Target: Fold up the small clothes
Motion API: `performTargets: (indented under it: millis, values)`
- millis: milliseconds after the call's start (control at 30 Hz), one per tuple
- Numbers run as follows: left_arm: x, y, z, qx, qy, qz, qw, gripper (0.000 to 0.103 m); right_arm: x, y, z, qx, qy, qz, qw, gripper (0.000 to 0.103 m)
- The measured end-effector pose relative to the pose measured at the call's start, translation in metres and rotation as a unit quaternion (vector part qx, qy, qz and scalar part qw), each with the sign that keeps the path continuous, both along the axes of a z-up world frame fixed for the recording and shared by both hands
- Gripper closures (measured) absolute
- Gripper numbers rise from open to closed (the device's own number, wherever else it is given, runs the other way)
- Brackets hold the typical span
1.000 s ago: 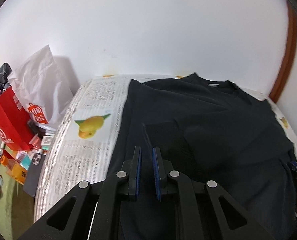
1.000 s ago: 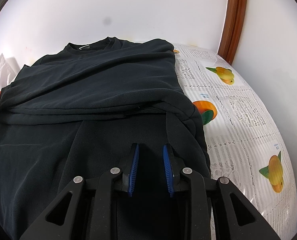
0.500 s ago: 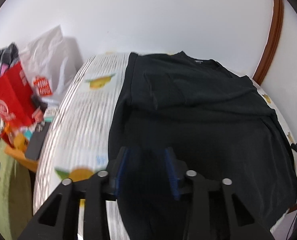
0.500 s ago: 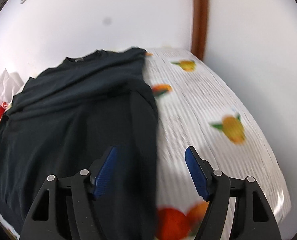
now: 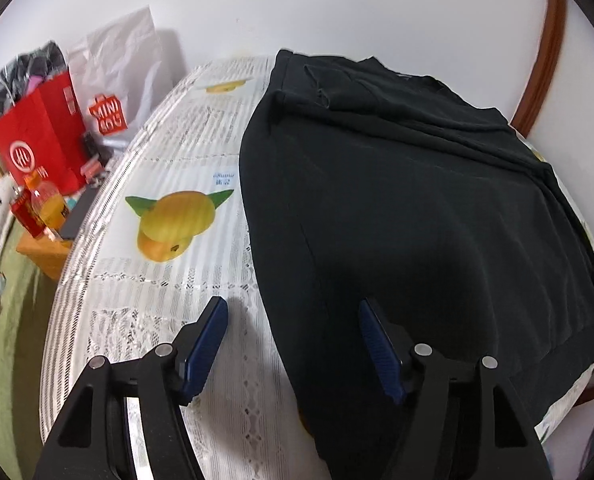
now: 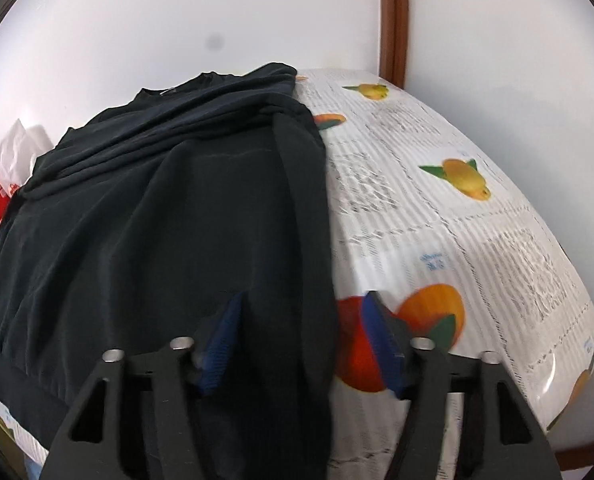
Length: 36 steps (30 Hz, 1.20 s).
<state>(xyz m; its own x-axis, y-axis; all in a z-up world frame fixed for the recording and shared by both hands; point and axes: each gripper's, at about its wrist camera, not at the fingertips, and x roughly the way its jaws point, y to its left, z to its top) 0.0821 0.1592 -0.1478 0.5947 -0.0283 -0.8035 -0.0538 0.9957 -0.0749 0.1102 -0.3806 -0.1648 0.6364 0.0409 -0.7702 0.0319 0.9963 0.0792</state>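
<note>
A black shirt (image 5: 397, 200) lies flat on the fruit-print tablecloth (image 5: 157, 280), sleeves folded in, collar at the far end. My left gripper (image 5: 293, 320) hovers over the shirt's left edge near the hem. Its jaws are opening, with the edge of the cloth below the gap and the blue pads (image 5: 209, 336) clear of it. In the right wrist view the shirt (image 6: 157, 220) fills the left half. My right gripper (image 6: 303, 320) straddles the shirt's right edge near the hem. Its jaws are closing, and the pads (image 6: 381, 340) stand apart from the fabric.
Left of the table stand a red paper bag (image 5: 37, 140), a white bag (image 5: 117, 64) and an orange bottle (image 5: 51, 204) on a low stand. A brown door frame (image 6: 395, 20) rises behind the table. Bare tablecloth (image 6: 457, 240) lies right of the shirt.
Both grippers drew back from the folded sleeves toward the hem and out to the shirt's side edges. The left went from shut to wide open. The right opened wide, then narrowed.
</note>
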Motion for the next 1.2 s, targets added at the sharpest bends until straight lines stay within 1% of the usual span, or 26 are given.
performTargets:
  millis: [67, 133, 167, 200, 233, 267, 300, 333, 367, 433, 500, 533, 600, 733, 800, 867, 967, 1100, 1200]
  values:
    - [-0.003, -0.003, -0.001, 0.002, -0.003, 0.000, 1.0000, 0.038, 0.004, 0.004, 0.000, 0.006, 0.002, 0.002, 1.000, 0.061]
    - [-0.004, -0.007, -0.001, 0.007, -0.007, 0.002, 0.9999, 0.038, 0.009, 0.010, 0.000, -0.004, 0.001, -0.002, 1.000, 0.065]
    - [-0.004, -0.009, -0.002, 0.014, -0.008, 0.006, 0.9999, 0.038, 0.010, 0.012, 0.001, -0.003, 0.001, 0.000, 1.000, 0.073]
    - [-0.004, -0.011, -0.002, 0.017, -0.010, 0.011, 0.9997, 0.041, 0.010, 0.014, 0.001, 0.004, 0.003, 0.007, 1.000, 0.084]
    - [-0.004, -0.011, -0.001, 0.014, -0.013, 0.015, 0.9997, 0.052, 0.010, 0.015, 0.002, 0.008, 0.004, 0.013, 1.000, 0.089]
    - [-0.004, -0.011, -0.001, 0.013, -0.014, 0.019, 0.9996, 0.067, 0.010, 0.017, 0.003, 0.009, 0.005, 0.023, 1.000, 0.090]
    - [-0.003, -0.012, 0.001, 0.011, -0.012, 0.019, 0.9997, 0.077, 0.011, 0.020, 0.004, 0.003, 0.002, 0.026, 1.000, 0.093]
    - [-0.003, -0.012, 0.002, 0.002, -0.008, 0.014, 0.9999, 0.094, 0.009, 0.020, 0.006, 0.000, -0.002, 0.030, 1.000, 0.093]
    - [-0.003, -0.012, 0.005, -0.005, -0.006, 0.012, 0.9999, 0.095, 0.006, 0.018, 0.009, 0.003, -0.012, 0.033, 0.999, 0.094]
    - [-0.007, -0.008, 0.015, -0.016, -0.019, 0.012, 0.9996, 0.095, -0.002, 0.012, 0.020, 0.016, -0.030, 0.035, 0.999, 0.094]
    - [-0.016, -0.002, 0.031, -0.028, -0.049, 0.005, 0.9984, 0.095, -0.011, 0.000, 0.037, 0.049, -0.056, 0.036, 0.997, 0.095]
    - [-0.023, 0.003, 0.042, -0.037, -0.070, 0.002, 0.9969, 0.095, -0.014, -0.006, 0.044, 0.065, -0.065, 0.038, 0.995, 0.095]
    - [-0.032, 0.010, 0.058, -0.053, -0.097, -0.004, 0.9938, 0.095, -0.020, -0.016, 0.059, 0.096, -0.083, 0.044, 0.991, 0.095]
    - [-0.046, 0.021, 0.088, -0.073, -0.148, -0.006, 0.9863, 0.095, -0.030, -0.020, 0.086, 0.102, -0.117, 0.046, 0.987, 0.095]
    - [-0.048, 0.024, 0.101, -0.088, -0.171, -0.011, 0.9813, 0.095, -0.031, -0.024, 0.098, 0.113, -0.133, 0.049, 0.983, 0.095]
    - [-0.043, 0.025, 0.110, -0.091, -0.180, -0.010, 0.9793, 0.095, -0.027, -0.030, 0.109, 0.128, -0.141, 0.048, 0.980, 0.095]
    - [-0.029, 0.022, 0.120, -0.088, -0.192, -0.010, 0.9773, 0.095, -0.013, -0.032, 0.118, 0.130, -0.142, 0.046, 0.980, 0.095]
    - [0.000, 0.014, 0.128, -0.068, -0.188, 0.004, 0.9799, 0.095, 0.017, -0.032, 0.124, 0.143, -0.133, 0.036, 0.980, 0.095]
    - [0.028, 0.012, 0.130, -0.061, -0.180, 0.018, 0.9816, 0.095, 0.043, -0.031, 0.126, 0.149, -0.130, 0.028, 0.980, 0.094]
